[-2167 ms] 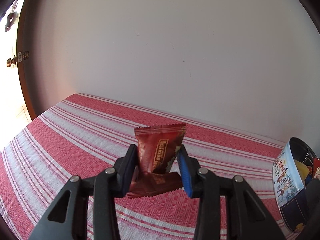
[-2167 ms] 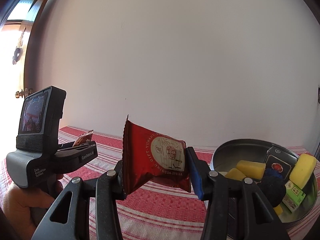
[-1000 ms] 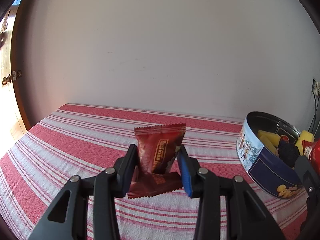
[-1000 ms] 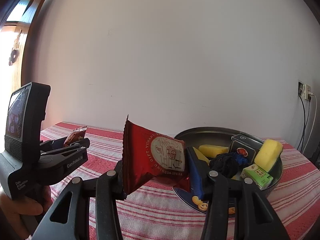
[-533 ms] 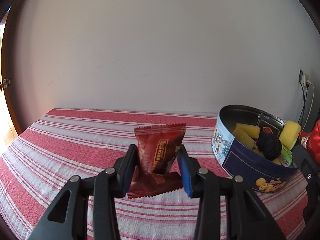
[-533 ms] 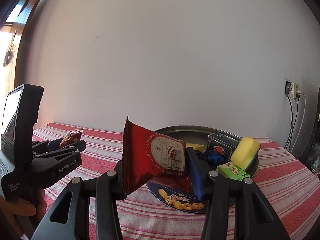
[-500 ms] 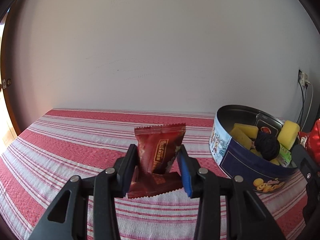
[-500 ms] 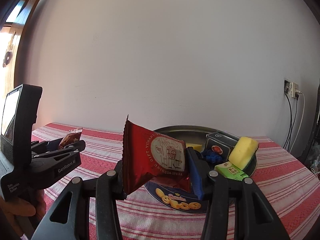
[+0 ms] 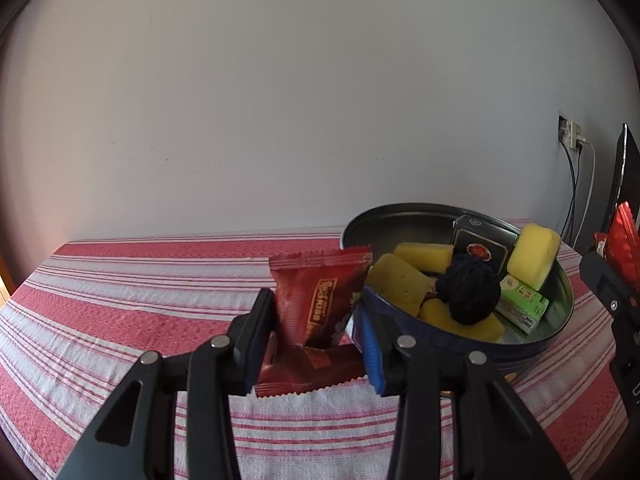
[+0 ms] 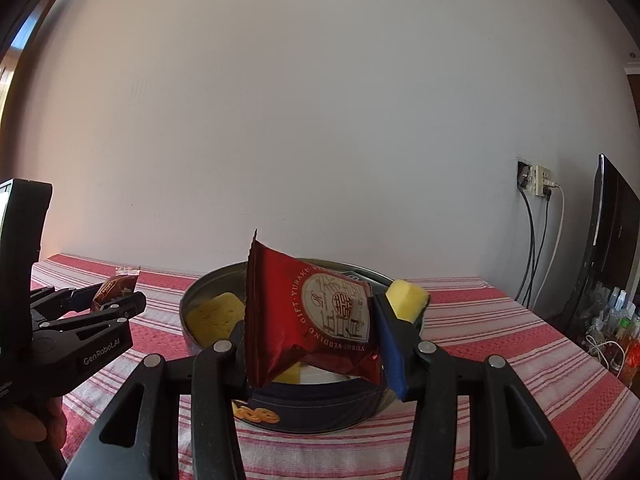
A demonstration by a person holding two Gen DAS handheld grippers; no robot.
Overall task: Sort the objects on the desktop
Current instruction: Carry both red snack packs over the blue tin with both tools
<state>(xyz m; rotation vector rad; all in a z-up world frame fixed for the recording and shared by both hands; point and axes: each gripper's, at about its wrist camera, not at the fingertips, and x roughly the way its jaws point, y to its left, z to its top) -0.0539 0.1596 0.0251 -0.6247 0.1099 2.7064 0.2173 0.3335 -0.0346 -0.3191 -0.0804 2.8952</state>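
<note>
My left gripper is shut on a small dark red snack packet, held above the striped cloth just left of the round blue tin. My right gripper is shut on a larger red gift packet, held just in front of the tin. The tin holds yellow sponges, a black yarn ball, a dark box and a green carton. The left gripper shows at the left of the right wrist view.
The table wears a red and white striped cloth. A white wall stands close behind. A wall socket with cables and a dark screen are at the right. Bottles stand low at the far right.
Both grippers have swung right and closer to the tin, each keeping its packet. The tin now sits right beside the left gripper and directly before the right one.
</note>
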